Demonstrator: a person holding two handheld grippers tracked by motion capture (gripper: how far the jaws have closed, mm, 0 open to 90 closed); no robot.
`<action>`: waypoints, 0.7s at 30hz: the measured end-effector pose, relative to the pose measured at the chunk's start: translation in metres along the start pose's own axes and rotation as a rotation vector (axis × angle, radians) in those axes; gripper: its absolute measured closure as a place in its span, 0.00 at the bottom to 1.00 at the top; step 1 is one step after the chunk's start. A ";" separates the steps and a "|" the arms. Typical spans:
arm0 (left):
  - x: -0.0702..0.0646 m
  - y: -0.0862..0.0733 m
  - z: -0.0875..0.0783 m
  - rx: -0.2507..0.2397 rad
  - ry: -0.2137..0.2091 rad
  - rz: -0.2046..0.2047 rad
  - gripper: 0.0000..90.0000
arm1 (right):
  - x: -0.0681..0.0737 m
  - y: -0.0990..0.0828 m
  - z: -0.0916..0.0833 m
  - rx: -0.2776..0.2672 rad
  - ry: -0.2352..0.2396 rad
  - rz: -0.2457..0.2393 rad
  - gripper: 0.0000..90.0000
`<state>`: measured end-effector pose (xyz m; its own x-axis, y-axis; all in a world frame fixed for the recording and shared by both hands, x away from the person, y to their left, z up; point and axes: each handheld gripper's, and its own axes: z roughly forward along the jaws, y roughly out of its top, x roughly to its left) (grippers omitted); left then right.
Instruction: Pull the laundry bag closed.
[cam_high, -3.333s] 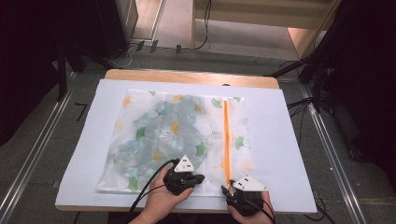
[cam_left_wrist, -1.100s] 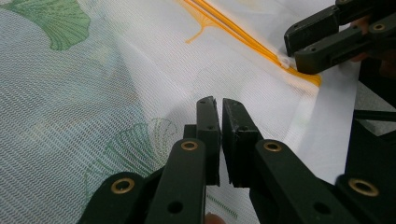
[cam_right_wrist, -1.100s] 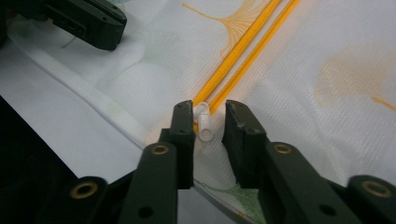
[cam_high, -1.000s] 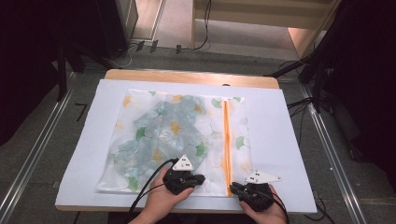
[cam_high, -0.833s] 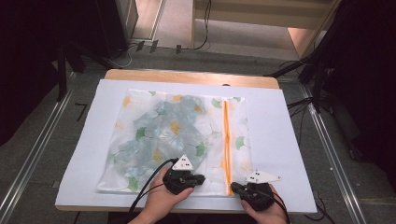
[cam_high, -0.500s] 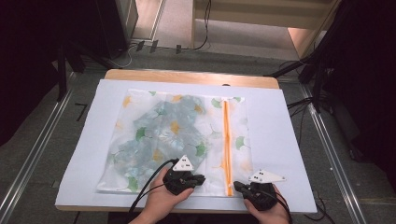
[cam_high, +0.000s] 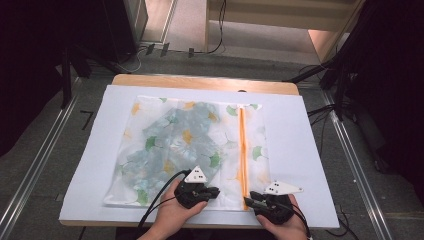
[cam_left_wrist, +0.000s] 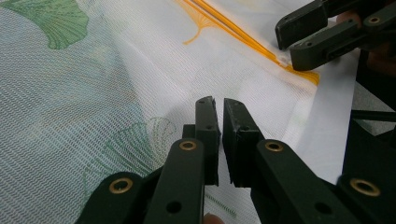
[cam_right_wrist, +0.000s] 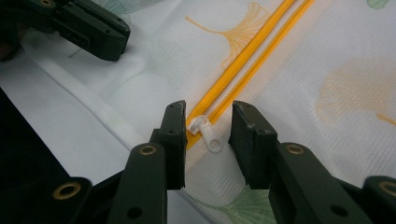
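A white mesh zip bag (cam_high: 190, 145) printed with ginkgo leaves lies flat on the table, a bluish garment inside it. Its orange zipper (cam_high: 242, 145) runs from far to near along the right side. My left gripper (cam_high: 216, 190) rests on the bag's near edge, left of the zipper. Its jaws (cam_left_wrist: 218, 105) are shut on a raised fold of the mesh. My right gripper (cam_high: 248, 202) points left at the zipper's near end. It stands open (cam_right_wrist: 208, 109), one jaw on each side of the white zipper pull (cam_right_wrist: 205, 132), without touching it.
A white sheet (cam_high: 310, 150) covers the wooden table (cam_high: 200, 82), with bare margins around the bag. Metal rails (cam_high: 35, 165) and cables (cam_high: 320, 112) lie on the floor on both sides. Both hands sit at the near table edge.
My right gripper has slid a little right and toward the near edge, turning to aim at the zipper's near end. The left gripper and the bag have stayed put.
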<state>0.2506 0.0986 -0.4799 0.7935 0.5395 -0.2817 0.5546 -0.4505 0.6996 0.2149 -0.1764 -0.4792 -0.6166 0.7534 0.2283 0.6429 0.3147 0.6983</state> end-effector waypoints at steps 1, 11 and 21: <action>0.000 0.000 0.000 0.000 0.000 0.000 0.95 | -0.002 0.000 0.000 -0.001 0.006 0.011 0.76; 0.000 0.000 0.000 0.000 -0.002 -0.004 0.95 | -0.002 -0.002 -0.003 0.022 0.054 0.035 0.93; 0.000 0.000 0.000 0.000 0.000 0.000 0.95 | -0.004 -0.001 -0.007 0.014 0.057 0.053 1.00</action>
<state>0.2504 0.0985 -0.4799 0.7939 0.5390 -0.2816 0.5542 -0.4508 0.6997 0.2137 -0.1840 -0.4766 -0.6058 0.7356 0.3031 0.6815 0.2831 0.6748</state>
